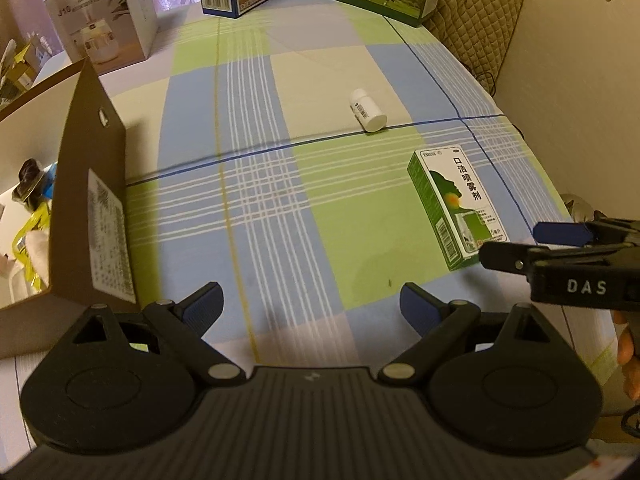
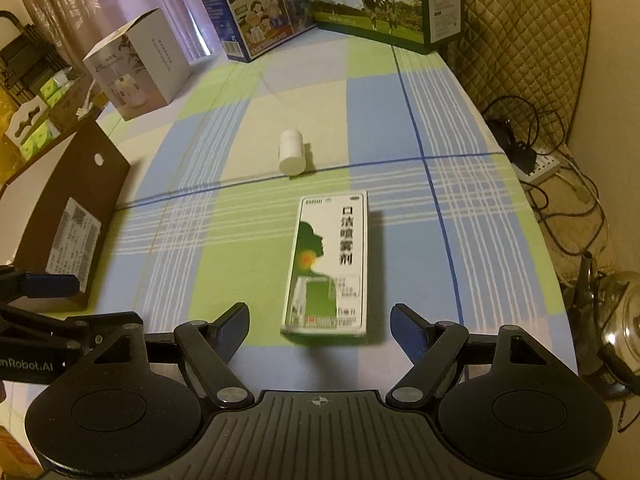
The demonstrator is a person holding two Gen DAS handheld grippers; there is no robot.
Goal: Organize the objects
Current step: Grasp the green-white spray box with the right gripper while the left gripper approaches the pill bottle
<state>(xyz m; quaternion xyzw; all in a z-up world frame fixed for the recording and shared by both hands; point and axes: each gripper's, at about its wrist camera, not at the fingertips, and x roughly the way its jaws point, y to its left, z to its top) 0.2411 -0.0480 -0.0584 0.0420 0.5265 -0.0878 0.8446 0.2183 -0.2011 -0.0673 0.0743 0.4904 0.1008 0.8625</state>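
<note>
A green and white spray box (image 2: pixel 329 264) lies flat on the checked cloth, its near end just ahead of my right gripper (image 2: pixel 320 326), whose open fingers stand either side of it without touching. In the left wrist view the same box (image 1: pixel 456 204) is at the right, with the right gripper's fingers (image 1: pixel 560 236) beside it. A small white bottle (image 2: pixel 292 152) (image 1: pixel 368 110) lies on its side farther back. My left gripper (image 1: pixel 312 304) hangs open over bare cloth, nothing between its fingers. An open brown cardboard box (image 1: pixel 86 200) (image 2: pixel 76 216) holding several packets stands at the left.
At the back stand a white appliance box (image 1: pixel 104 16) (image 2: pixel 136 64), a blue carton (image 2: pixel 260 12) and a milk carton with a cow picture (image 2: pixel 384 0). A quilted cushion (image 2: pixel 524 32) is at the back right. Cables and a power strip (image 2: pixel 540 168) lie off the right edge.
</note>
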